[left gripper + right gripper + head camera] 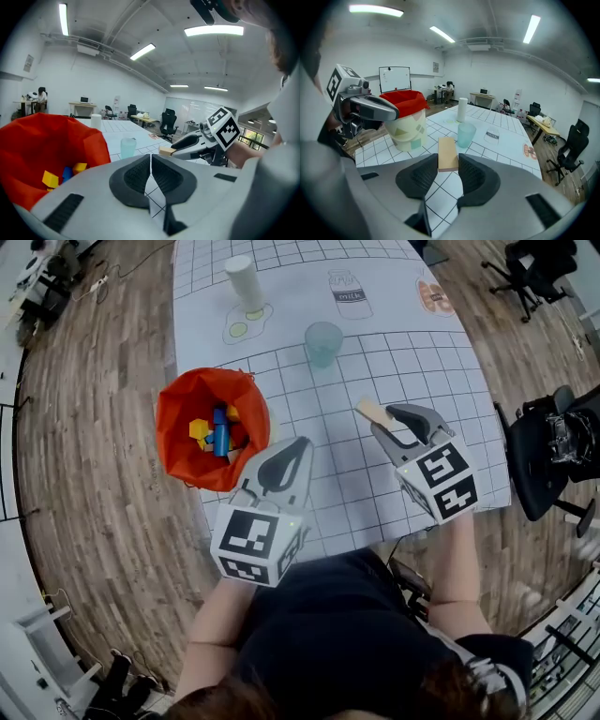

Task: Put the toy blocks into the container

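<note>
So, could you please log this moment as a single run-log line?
right claw: shut on wooden block | left claw: shut, empty | container: holds toy blocks

Grey left hand-held gripper and right hand-held gripper; black pads; marker cubes; black shirt.

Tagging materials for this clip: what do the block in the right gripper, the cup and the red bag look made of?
Block: probably bare wood, tan and matte. Cup: translucent pale green, likely plastic. Red bag: thin, crumpled folds; plastic or fabric.
</note>
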Available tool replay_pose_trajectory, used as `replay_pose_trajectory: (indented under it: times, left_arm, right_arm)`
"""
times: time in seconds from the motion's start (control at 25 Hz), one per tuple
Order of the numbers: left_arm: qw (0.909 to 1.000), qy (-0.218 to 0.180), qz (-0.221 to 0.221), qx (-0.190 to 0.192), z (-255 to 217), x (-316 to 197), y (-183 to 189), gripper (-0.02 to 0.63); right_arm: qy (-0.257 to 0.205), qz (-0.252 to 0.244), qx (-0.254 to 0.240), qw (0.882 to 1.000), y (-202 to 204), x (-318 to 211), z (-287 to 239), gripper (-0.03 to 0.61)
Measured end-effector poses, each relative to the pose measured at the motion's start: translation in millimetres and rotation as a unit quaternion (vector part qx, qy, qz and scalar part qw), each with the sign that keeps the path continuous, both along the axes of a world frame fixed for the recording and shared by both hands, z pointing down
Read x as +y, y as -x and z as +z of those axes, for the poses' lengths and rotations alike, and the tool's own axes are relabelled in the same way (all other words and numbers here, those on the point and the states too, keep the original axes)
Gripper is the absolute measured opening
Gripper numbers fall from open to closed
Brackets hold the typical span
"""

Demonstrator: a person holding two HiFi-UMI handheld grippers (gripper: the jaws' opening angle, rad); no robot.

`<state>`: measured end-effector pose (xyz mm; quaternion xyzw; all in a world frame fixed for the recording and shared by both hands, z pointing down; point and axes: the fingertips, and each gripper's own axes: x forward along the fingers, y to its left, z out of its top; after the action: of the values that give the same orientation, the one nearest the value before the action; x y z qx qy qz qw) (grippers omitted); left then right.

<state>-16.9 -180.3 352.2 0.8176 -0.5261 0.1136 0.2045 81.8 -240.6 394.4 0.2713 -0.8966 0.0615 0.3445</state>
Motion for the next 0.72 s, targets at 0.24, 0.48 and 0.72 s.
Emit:
replay_pose_trajectory:
  times: [0.24,0.48,0.72]
  left_arm:
    - [0.9994,-0.016,-0.030,0.001,-17.3,16.9,31.9,0.030]
    - [0.9981,-0.025,-0.055,0.013,-31.7,38.0,58.3,0.029]
    - [0.9958,-0.033,-0.084,0.017,-37.8,57.1,82.8,0.029]
  right_arm:
    - [-0.020,-0.049,-0.025,0.998,56.3,3.2,-27.9,0.152]
    - [-0.037,-0.104,-0.044,0.993,110.9,10.7,-49.9,0.152]
    - [-0.050,-0.159,-0.069,0.984,161.3,28.4,-70.3,0.152]
